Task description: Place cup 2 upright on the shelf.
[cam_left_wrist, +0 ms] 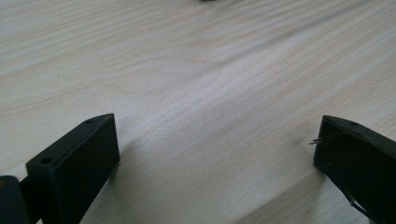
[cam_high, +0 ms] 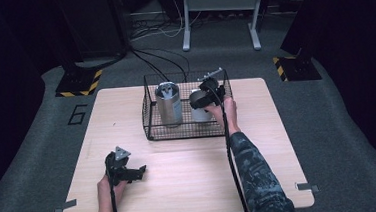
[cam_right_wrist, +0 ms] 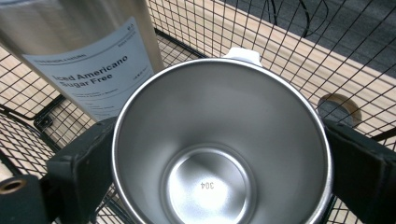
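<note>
A black wire basket (cam_high: 148,120) stands at the far middle of the wooden table (cam_high: 181,186). Inside it, a tall steel tumbler (cam_high: 168,105) stands upright; its label reads "Iced Americano" (cam_right_wrist: 88,51). To its right is an empty steel cup (cam_high: 199,109), seen from above in the right gripper view (cam_right_wrist: 219,154). My right gripper (cam_high: 205,95) reaches into the basket, its jaws pressed on either side of the cup (cam_right_wrist: 219,140). My left gripper (cam_high: 139,172) rests low over the near left of the table, wide open on bare wood (cam_left_wrist: 217,140).
The basket's wire walls (cam_right_wrist: 289,42) close in around the cup and tumbler. On the floor beyond the table, cables (cam_high: 162,57) trail past a white desk frame (cam_high: 219,13) and two hazard-striped bases (cam_high: 79,83).
</note>
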Action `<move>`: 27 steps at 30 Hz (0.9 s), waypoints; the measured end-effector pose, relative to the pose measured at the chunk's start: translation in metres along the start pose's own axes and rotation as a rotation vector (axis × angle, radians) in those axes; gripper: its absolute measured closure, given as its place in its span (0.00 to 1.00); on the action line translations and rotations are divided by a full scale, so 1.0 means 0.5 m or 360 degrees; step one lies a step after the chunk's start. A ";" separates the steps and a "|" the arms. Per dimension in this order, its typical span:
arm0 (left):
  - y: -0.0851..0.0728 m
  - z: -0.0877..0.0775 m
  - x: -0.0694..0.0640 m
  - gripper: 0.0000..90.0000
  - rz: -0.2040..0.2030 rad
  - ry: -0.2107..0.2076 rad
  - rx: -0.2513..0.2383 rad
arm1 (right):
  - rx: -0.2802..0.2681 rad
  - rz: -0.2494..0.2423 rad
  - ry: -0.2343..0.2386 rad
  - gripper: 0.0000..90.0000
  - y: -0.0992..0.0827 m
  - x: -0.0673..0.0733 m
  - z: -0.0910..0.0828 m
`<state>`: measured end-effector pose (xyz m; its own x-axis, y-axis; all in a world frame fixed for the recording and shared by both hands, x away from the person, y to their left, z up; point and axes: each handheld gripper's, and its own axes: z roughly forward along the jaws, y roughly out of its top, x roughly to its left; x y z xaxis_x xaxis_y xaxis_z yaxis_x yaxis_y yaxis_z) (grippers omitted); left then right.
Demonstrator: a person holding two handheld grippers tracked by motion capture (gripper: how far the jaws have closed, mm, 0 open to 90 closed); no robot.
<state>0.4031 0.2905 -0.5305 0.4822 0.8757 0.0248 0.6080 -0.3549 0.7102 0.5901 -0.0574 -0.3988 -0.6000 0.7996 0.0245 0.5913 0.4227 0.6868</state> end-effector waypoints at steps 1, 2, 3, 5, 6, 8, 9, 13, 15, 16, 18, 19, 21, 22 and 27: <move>0.000 0.000 0.000 0.00 0.0000 0.0000 0.0000 | -0.0001 0.0015 -0.0003 0.06 -0.001 -0.001 0.003; 0.000 0.000 0.000 0.00 0.0001 0.0000 0.0001 | 0.0002 0.0023 0.0002 0.06 -0.002 -0.002 0.004; 0.000 0.000 0.000 0.00 0.0000 0.0000 0.0000 | 0.0005 0.0027 -0.0004 0.06 -0.003 -0.003 0.005; 0.000 0.000 0.000 0.00 0.0002 0.0002 0.0000 | 0.0013 0.0043 -0.0005 0.06 -0.006 -0.006 0.009; 0.000 0.000 0.000 0.00 0.0001 0.0002 -0.0001 | 0.0015 0.0041 -0.0004 0.06 -0.007 -0.007 0.010; 0.000 0.000 0.000 0.00 0.0001 0.0001 -0.0001 | 0.0024 0.0045 -0.0002 0.06 -0.009 -0.008 0.013; 0.000 0.000 0.000 0.00 0.0000 0.0001 -0.0002 | 0.0021 0.0048 -0.0008 0.06 -0.011 -0.008 0.015; 0.000 0.000 0.000 0.00 0.0001 0.0000 0.0000 | 0.0043 0.0047 -0.0012 0.06 -0.017 -0.006 0.023; 0.000 0.000 0.000 0.00 0.0000 0.0000 0.0000 | 0.0045 0.0045 -0.0014 0.06 -0.019 -0.006 0.027; 0.000 0.000 0.000 0.00 0.0001 0.0000 0.0000 | 0.0046 0.0042 -0.0012 0.06 -0.019 -0.006 0.027; 0.000 0.000 0.000 0.00 0.0000 0.0000 0.0000 | 0.0049 0.0043 -0.0008 0.06 -0.020 -0.006 0.029; 0.000 0.000 0.000 0.00 0.0001 0.0000 0.0001 | 0.0050 0.0042 -0.0005 0.06 -0.021 -0.006 0.030; 0.000 0.000 0.000 0.00 0.0000 0.0000 0.0000 | 0.0053 0.0047 -0.0012 0.06 -0.021 -0.006 0.031; 0.000 0.000 0.000 0.00 0.0000 0.0000 0.0000 | 0.0053 0.0046 -0.0013 0.06 -0.021 -0.006 0.031; 0.000 0.000 0.000 0.00 -0.0001 0.0000 0.0000 | 0.0077 0.0040 -0.0016 0.06 -0.023 -0.007 0.035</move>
<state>0.4031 0.2905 -0.5305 0.4822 0.8757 0.0243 0.6081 -0.3546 0.7103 0.5946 -0.0575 -0.4196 -0.5792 0.8145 0.0338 0.6316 0.4222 0.6503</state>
